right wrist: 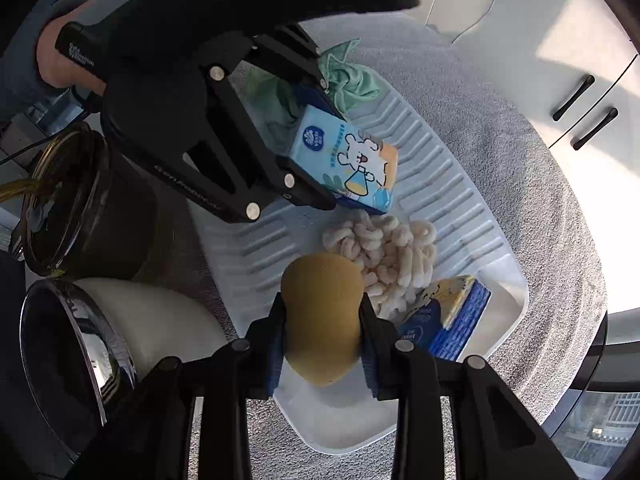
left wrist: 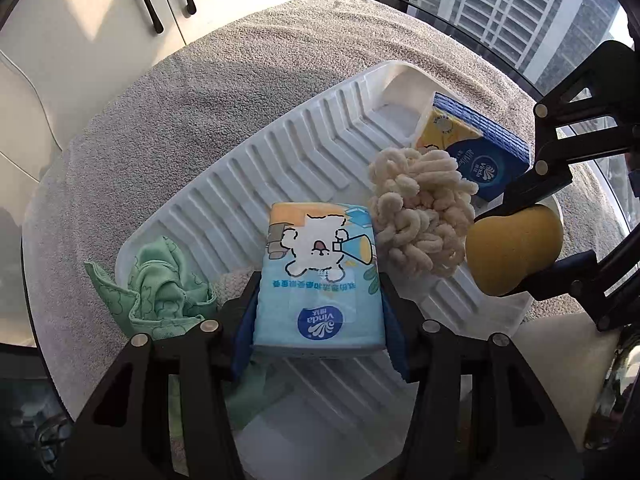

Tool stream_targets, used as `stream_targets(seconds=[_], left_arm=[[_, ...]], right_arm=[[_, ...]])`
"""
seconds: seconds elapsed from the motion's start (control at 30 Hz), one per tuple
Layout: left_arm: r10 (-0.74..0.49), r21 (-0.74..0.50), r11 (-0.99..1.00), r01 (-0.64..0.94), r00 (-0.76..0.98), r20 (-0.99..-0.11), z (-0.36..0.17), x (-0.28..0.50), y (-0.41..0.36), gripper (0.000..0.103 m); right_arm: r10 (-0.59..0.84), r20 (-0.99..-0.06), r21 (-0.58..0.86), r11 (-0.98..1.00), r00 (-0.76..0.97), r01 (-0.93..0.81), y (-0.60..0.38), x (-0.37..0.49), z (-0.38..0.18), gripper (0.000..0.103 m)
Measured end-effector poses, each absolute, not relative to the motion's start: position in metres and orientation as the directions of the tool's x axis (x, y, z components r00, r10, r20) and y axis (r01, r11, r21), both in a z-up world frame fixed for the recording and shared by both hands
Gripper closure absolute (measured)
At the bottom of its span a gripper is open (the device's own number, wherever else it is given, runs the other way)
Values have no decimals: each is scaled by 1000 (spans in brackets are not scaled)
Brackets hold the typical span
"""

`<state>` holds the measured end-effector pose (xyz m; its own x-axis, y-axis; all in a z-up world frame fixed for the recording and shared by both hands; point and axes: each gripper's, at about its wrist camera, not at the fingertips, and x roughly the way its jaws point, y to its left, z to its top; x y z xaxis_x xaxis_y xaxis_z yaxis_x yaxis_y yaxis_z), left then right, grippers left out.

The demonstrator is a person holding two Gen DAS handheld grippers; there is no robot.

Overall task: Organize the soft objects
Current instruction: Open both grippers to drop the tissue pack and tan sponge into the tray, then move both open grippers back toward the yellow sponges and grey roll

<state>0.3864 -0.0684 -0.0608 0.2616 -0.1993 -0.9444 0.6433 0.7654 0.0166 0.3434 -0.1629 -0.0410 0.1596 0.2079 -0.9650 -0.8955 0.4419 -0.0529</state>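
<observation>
My left gripper (left wrist: 318, 300) is shut on a light-blue tissue pack with a bear print (left wrist: 320, 272) and holds it over the white ribbed tray (left wrist: 280, 152). My right gripper (right wrist: 323, 320) is shut on a yellow sponge (right wrist: 322, 316) over the tray's near end; the sponge also shows in the left wrist view (left wrist: 514, 248). A cream chenille mop pad (left wrist: 420, 208) lies in the tray, and a dark-blue tissue pack (left wrist: 476, 144) lies beyond it. A green cloth (left wrist: 160, 292) lies crumpled at the tray's other end, partly under the left gripper.
The tray sits on a grey towel (left wrist: 180, 100) over a round glass table. A dark glass jar (right wrist: 80, 204) and a shiny white-lined container (right wrist: 72, 356) stand beside the tray. White cabinets (left wrist: 80, 20) stand behind the table.
</observation>
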Motion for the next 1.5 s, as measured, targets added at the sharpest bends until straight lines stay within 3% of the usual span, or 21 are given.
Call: stream_targets(seconds=[0.17,0.33,0.5,0.67,0.87,0.93,1.1,1.3,1.5], left_arm=[[-199,17,772,635,267,-943,-62,384,-70,48],[-217,-9,774,633,252,-943,-62,384,-72,31],[-228,-19,778,629,254,-940,-61,383,-73,15],[-235,-22,786,618,265,-935,-57,387,-71,5],[-257,-35,803,594,292,-921,-44,391,-62,0],[-269,-39,812,582,314,-911,-35,392,-56,0],[-283,-46,853,521,386,-878,-9,395,-29,0],[-286,-47,905,422,522,-803,36,386,10,0],[-261,-41,941,336,643,-720,73,345,49,0]], right_arm=[[188,-969,-58,449,158,-892,-164,347,-51,68],[178,-971,-59,475,161,-878,-170,350,-53,67],[185,-965,-69,498,184,-865,-172,354,-48,53],[204,-957,-77,503,205,-861,-176,354,-36,51],[233,-944,-87,511,235,-855,-182,349,-16,50],[247,-935,-94,520,254,-849,-183,356,-8,45],[296,-905,-82,584,306,-808,-205,367,26,21],[334,-829,-107,692,449,-714,-244,371,84,4],[346,-746,-134,759,569,-637,-280,340,139,1]])
